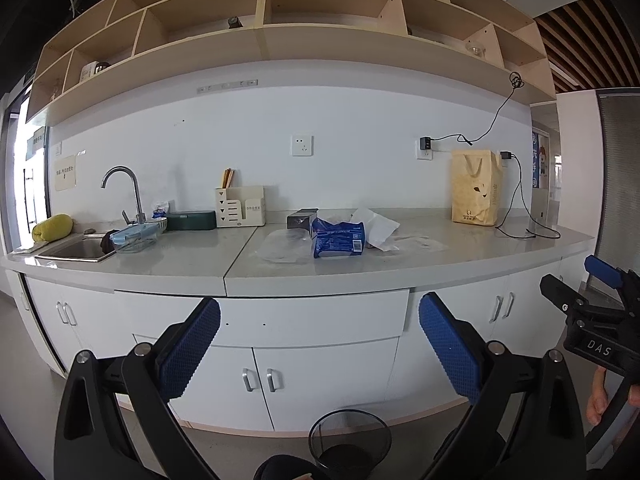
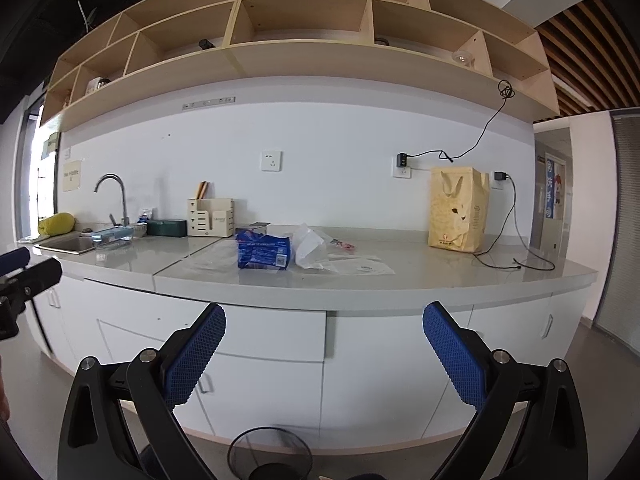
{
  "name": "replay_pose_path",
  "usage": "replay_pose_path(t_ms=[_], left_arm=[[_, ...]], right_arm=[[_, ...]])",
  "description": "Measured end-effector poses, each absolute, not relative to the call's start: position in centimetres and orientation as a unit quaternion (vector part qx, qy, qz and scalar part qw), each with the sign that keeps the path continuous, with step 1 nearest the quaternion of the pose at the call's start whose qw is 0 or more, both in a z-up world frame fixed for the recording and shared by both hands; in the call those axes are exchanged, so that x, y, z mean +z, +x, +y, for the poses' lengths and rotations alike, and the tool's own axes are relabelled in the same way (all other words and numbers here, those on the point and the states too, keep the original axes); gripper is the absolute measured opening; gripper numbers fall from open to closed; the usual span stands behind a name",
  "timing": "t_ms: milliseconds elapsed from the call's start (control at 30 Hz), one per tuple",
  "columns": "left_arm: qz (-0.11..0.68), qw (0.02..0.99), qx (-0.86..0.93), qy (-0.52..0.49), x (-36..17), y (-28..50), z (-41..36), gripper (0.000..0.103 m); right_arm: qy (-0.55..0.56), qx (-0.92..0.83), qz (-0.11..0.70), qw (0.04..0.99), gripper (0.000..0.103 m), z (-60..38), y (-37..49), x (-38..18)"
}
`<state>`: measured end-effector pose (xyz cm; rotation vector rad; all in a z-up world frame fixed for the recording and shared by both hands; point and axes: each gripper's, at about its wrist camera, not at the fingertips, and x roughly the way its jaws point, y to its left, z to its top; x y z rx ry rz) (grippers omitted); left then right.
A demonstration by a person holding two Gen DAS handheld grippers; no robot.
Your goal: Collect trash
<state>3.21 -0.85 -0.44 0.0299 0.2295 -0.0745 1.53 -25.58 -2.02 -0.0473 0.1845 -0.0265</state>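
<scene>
Wrappers (image 1: 338, 236) lie mid-counter (image 1: 280, 276), off its edge; both grippers (image 1: 319, 322) (image 2: 324, 326) spread, empty.

Between the blue bumpy fingers (image 1: 196, 344) sits a blue wrapper (image 1: 338, 237), white paper (image 1: 378, 226), and a yellow bag (image 1: 476, 188).

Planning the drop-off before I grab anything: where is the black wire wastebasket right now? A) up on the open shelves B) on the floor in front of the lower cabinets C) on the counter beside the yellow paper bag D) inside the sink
B: the wastebasket stands on the floor in front of the white cabinets, below the counter edge.
</scene>
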Motion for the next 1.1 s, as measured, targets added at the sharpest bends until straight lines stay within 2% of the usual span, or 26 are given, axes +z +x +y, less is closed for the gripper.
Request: replay_pose_path(t_ms=[400, 800, 1100], left_arm=[[0.188, 0.979, -0.069, -0.026, -1.8, 19.0, 1.6, 0.099], [0.215, 0.971, -0.100, -0.023, -4.5, 35.6, 1.8, 0.099], [0.243, 0.960, -0.136, -0.027, -6.1, 45.7, 0.3, 0.099]], right_arm=[[-0.040, 0.009, 0.154, 0.987, 0.100, -24.4, 16.2, -2.1], [-0.033, 0.036, 0.187, 0.981, 0.100, -24.9, 33.6, -4.7], [-0.028, 0.054, 0.195, 0.979, 0.100, -25.3, 42.5, -6.2]])
